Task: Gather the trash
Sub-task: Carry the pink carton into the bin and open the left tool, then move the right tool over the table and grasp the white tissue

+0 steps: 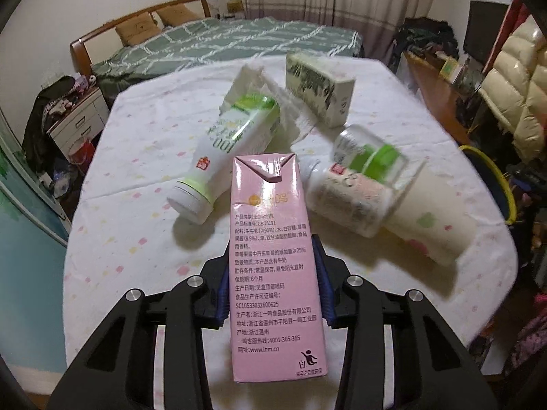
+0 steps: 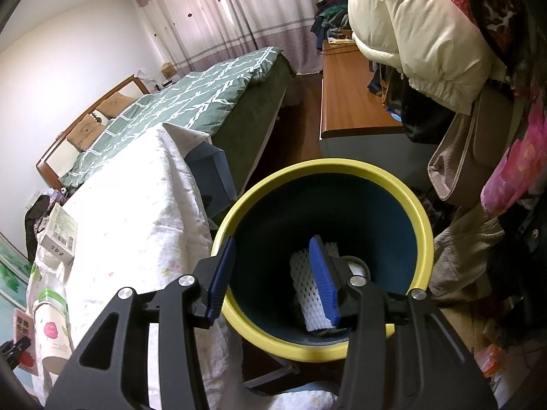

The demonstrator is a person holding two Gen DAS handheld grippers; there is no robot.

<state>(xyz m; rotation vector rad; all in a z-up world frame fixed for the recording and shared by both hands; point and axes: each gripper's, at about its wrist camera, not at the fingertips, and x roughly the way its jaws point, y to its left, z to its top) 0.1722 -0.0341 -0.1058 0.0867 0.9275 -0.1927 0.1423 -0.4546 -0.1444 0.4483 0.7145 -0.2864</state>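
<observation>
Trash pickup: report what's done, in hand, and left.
Done: white foam net lies in the bin, right tool open above it. In hand: left tool grips the pink carton. Left on the table: bottle, cup, box.

Bare tablecloth (image 1: 136,184) is left open from seven to ten o'clock of the left gripper (image 1: 273,294), whose jaws are filled by the pink carton (image 1: 273,256). The way at eleven o'clock is blocked by a lying white bottle (image 1: 229,147), at twelve by crumpled tissue (image 1: 273,102) and a tissue box (image 1: 318,92), and at one to two by a clear cup (image 1: 362,184) and a paper cup (image 1: 427,229), touching each other. The bin (image 2: 424,225) mouth is held unobstructed under the parted right gripper (image 2: 273,280); white foam netting (image 2: 307,283) is seen at its bottom. Its nine o'clock side is hemmed by the draped table edge (image 2: 191,205).
</observation>
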